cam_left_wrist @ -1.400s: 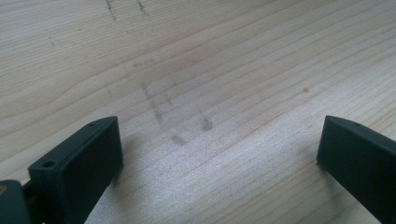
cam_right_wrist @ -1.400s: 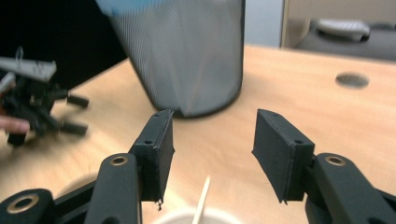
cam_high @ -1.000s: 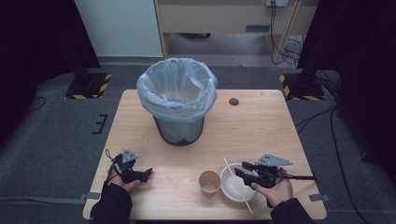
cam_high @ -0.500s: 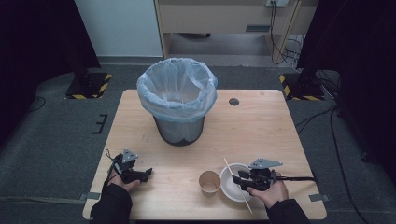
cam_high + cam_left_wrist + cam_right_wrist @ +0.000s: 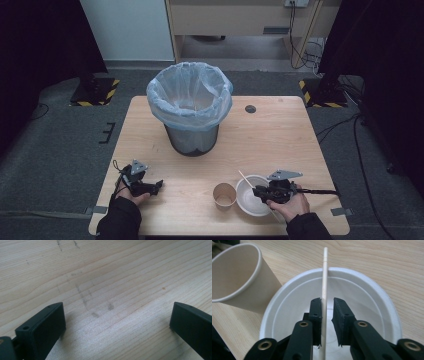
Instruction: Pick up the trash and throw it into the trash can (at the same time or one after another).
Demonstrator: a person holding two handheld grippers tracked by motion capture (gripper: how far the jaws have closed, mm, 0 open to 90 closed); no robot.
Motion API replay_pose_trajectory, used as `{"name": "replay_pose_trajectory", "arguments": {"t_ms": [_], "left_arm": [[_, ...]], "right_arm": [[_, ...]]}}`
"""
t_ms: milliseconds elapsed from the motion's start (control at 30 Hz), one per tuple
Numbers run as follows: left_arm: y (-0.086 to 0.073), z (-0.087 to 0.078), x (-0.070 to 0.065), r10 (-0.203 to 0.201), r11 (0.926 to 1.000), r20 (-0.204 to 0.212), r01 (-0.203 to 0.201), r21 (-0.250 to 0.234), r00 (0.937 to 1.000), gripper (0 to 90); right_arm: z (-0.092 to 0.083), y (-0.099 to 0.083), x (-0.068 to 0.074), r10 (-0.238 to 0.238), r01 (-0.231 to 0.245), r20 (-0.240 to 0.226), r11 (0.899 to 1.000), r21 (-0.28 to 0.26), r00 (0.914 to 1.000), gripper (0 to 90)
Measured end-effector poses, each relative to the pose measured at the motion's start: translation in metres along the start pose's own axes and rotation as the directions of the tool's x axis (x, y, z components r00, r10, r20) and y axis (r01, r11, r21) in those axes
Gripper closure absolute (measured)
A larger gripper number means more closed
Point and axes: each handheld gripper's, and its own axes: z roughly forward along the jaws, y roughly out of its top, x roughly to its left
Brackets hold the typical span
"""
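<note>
1. Currently, at the table's left, the left gripper [image 5: 150, 187] rests on the pale wooden table [image 5: 280, 135] with its jaws spread wide and nothing between them; the left gripper view shows bare wood grain in the gap.
2. Centre rear: one grey waste bin lined with a pale blue plastic bag [image 5: 191, 107], upright, well apart from both hands.
3. Centre front: one tan paper cup [image 5: 224, 194], upright, just beside the bowl's left rim.
4. Right front: one white round paper bowl [image 5: 253, 195], with one thin pale wooden stick [image 5: 324, 290] lying across it.
5. Key relation: the stick's long axis runs straight ahead along the right gripper [image 5: 327, 305], between its jaws, its far tip past the bowl's far rim.
6. Right gripper state: jaws have just been closing on the stick; one pad touches it, a narrow gap shows at the other, so not yet clamped.
7. Judgement: right hand is the nearer; the left is well apart.
8. Count: two grippers, one bin, one cup, one bowl, one stick.
</note>
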Motion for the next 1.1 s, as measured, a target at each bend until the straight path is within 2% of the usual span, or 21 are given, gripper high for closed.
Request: {"name": "replay_pose_trajectory", "arguments": {"t_ms": [100, 333, 500, 633, 900, 967, 1100], "left_arm": [[0.000, 0.000, 0.000, 0.000, 1.0000, 0.000, 0.000, 0.000, 1.0000, 0.0], [0.000, 0.000, 0.000, 0.000, 1.0000, 0.000, 0.000, 0.000, 1.0000, 0.0], [0.000, 0.000, 0.000, 0.000, 1.0000, 0.000, 0.000, 0.000, 1.0000, 0.0], [0.000, 0.000, 0.000, 0.000, 1.0000, 0.000, 0.000, 0.000, 1.0000, 0.0], [0.000, 0.000, 0.000, 0.000, 1.0000, 0.000, 0.000, 0.000, 1.0000, 0.0], [0.000, 0.000, 0.000, 0.000, 1.0000, 0.000, 0.000, 0.000, 1.0000, 0.0], [0.000, 0.000, 0.000, 0.000, 1.0000, 0.000, 0.000, 0.000, 1.0000, 0.0]], "right_arm": [[0.000, 0.000, 0.000, -0.002, 0.002, 0.003, 1.000, 0.006, 1.0000, 85.2], [-0.003, 0.002, -0.001, 0.012, -0.012, 0.002, 1.000, -0.001, 0.9999, 85.9], [-0.008, 0.006, -0.003, 0.018, -0.019, -0.012, 0.998, -0.053, 0.9998, 85.8], [-0.013, 0.010, -0.005, 0.032, -0.035, -0.028, 0.993, -0.112, 0.9991, 85.8], [-0.022, 0.016, -0.008, 0.054, -0.065, -0.056, 0.974, -0.218, 0.9970, 85.8], [-0.025, 0.018, -0.009, 0.034, -0.046, -0.051, 0.968, -0.246, 0.9981, 85.8], [-0.031, 0.025, -0.009, 0.026, -0.041, -0.053, 0.948, -0.317, 0.9983, 85.9]]}}
